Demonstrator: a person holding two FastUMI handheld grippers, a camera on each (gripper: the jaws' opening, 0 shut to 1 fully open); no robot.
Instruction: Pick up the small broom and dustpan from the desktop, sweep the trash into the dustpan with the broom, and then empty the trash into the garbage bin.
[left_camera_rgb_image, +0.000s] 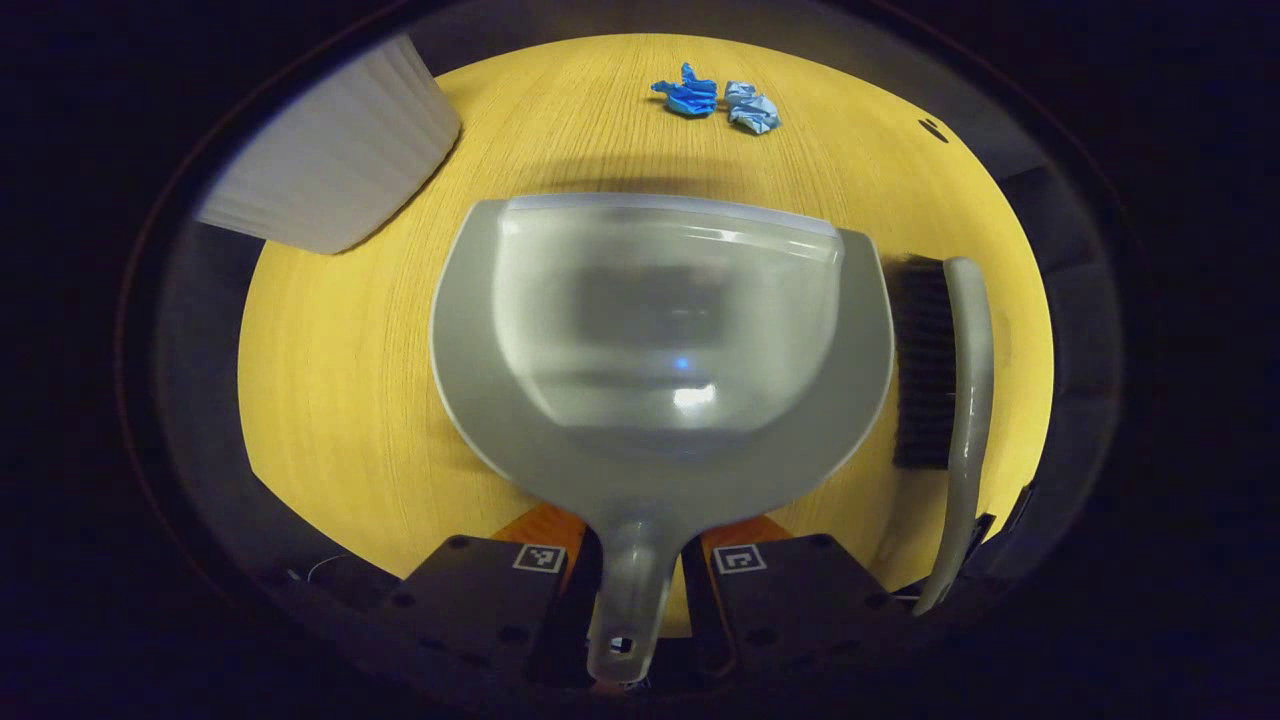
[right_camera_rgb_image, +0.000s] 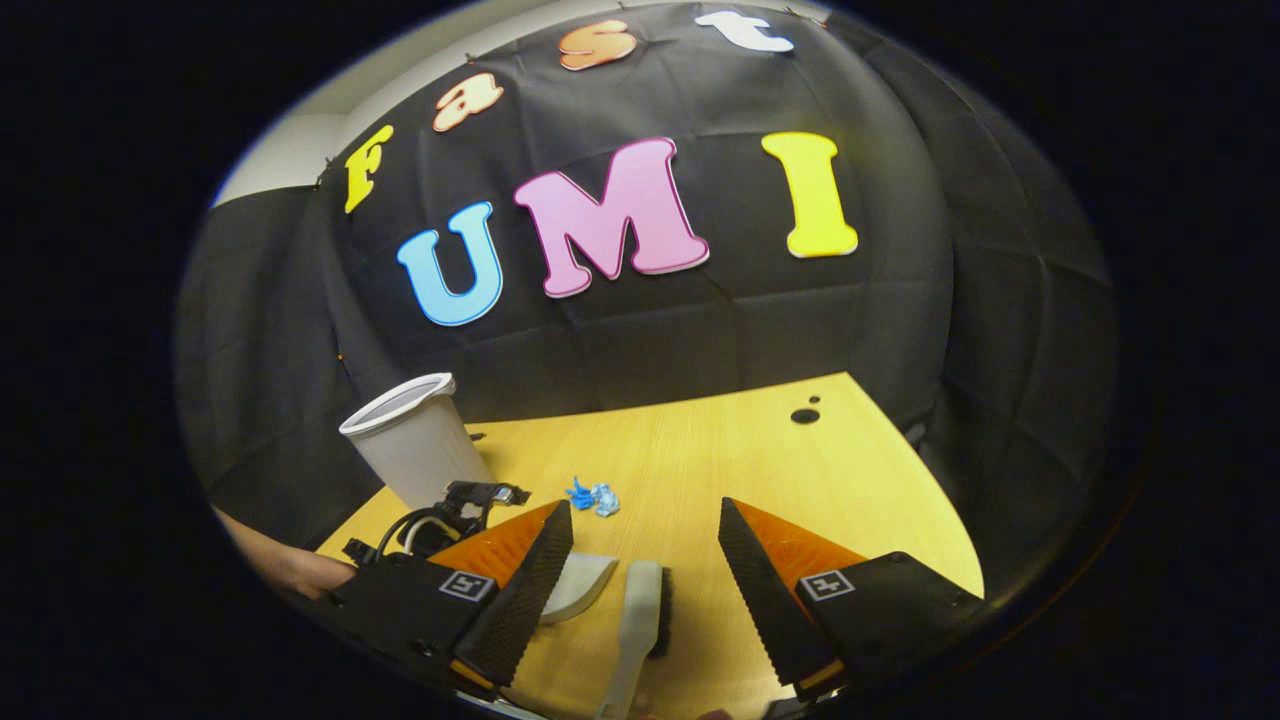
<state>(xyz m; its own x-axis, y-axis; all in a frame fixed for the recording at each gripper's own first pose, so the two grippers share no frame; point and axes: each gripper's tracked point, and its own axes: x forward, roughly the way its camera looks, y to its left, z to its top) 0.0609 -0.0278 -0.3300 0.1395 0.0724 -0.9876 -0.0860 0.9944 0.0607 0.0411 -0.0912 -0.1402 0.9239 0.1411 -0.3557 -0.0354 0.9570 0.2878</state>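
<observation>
Left gripper view: your left gripper (left_camera_rgb_image: 632, 570) straddles the dustpan (left_camera_rgb_image: 660, 340) handle, fingers narrowly apart at either side; whether they press it cannot be told. The handle end is cut off below. The broom (left_camera_rgb_image: 950, 400) lies just right of the pan on the wooden desktop (left_camera_rgb_image: 340, 400), its tip cropped. Blue trash (left_camera_rgb_image: 715, 100) sits beyond; the garbage bin (left_camera_rgb_image: 335, 150) is partly cropped. Right gripper view: your right gripper (right_camera_rgb_image: 645, 560) hangs above the broom (right_camera_rgb_image: 640, 620), jaws wide, with your hand (right_camera_rgb_image: 290, 565) half hidden at left.
</observation>
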